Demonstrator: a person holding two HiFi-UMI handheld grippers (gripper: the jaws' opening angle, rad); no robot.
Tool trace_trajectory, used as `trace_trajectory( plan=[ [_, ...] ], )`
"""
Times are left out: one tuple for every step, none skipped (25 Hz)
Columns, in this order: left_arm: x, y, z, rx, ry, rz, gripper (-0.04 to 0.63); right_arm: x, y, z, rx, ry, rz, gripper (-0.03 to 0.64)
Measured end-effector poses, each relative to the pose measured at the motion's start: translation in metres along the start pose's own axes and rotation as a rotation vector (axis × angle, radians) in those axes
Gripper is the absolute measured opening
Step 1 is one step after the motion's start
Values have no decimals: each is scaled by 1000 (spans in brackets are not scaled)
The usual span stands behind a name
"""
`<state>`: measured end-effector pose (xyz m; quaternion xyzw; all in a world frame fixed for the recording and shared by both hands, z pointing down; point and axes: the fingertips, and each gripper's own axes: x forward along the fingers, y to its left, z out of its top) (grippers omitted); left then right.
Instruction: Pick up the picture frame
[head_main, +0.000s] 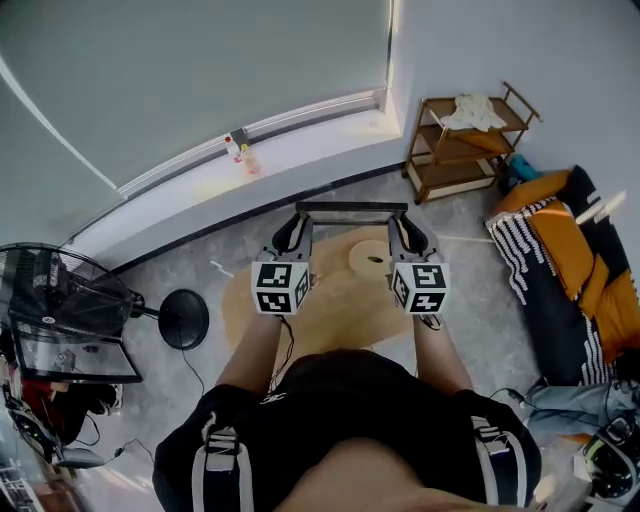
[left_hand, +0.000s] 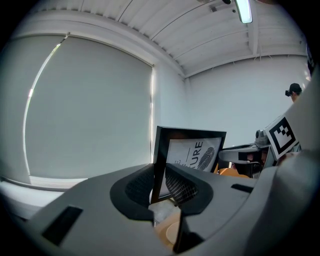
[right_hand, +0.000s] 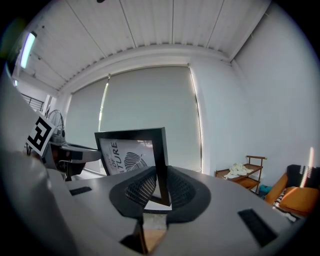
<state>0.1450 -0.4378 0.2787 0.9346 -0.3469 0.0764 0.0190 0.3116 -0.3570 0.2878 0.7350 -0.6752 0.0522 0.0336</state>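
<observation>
Picture frame (head_main: 350, 208): black, thin-railed, upright, held between both hands above the round wooden counter (head_main: 330, 310) and not touching it.

Left tongs (head_main: 292, 232): clenched on the frame's left side rail, low down. Right tongs (head_main: 408, 232): clenched on the opposite rail, near the bottom corner. Mesh pads sit flat against both rails.

Handling, as a judgement:
- Light and stiff, so two side grips should carry it easily.
- The rails look smooth and narrow, so it could slip or pivot if one side slackens.
- The front is probably glazed, so treat it as fragile and keep pressure on the rails, not the face.
- With both holds low, the top may want to tip.

View differences:
- The head view shows only the top rail edge-on, plus the frame's place over the counter.
- The two gripper views show the print's face, with lettering and a fingerprint-like motif.
- The right gripper view also shows the wooden trolley (right_hand: 245, 175) by the wall.
</observation>
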Motion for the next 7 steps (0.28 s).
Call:
trace_trajectory(
  plan=[
    [2,0,0,-1,2,-1,86,1,-1,0,1,0,-1,81],
    [3,-1,-1,-1,3,0,86,2,-3,0,1,-1,-2,81],
    [4,-3,-2,0,3,0,86,1,-4,-2,2,-2,-1,81],
    [5,-5,-3,3,1,1,86,1,-6,-3,4,-3,0,81],
    [6,-7,-4,7,-1,2,86,0,-8,-5,7,-4,2,81],
    [7,-9,-5,14,-4,3,86,0,-11,-7,11,-6,3,81],
    [8,-11,-5,20,-8,4,86,0,-13,-8,14,-8,4,81]
  ],
)
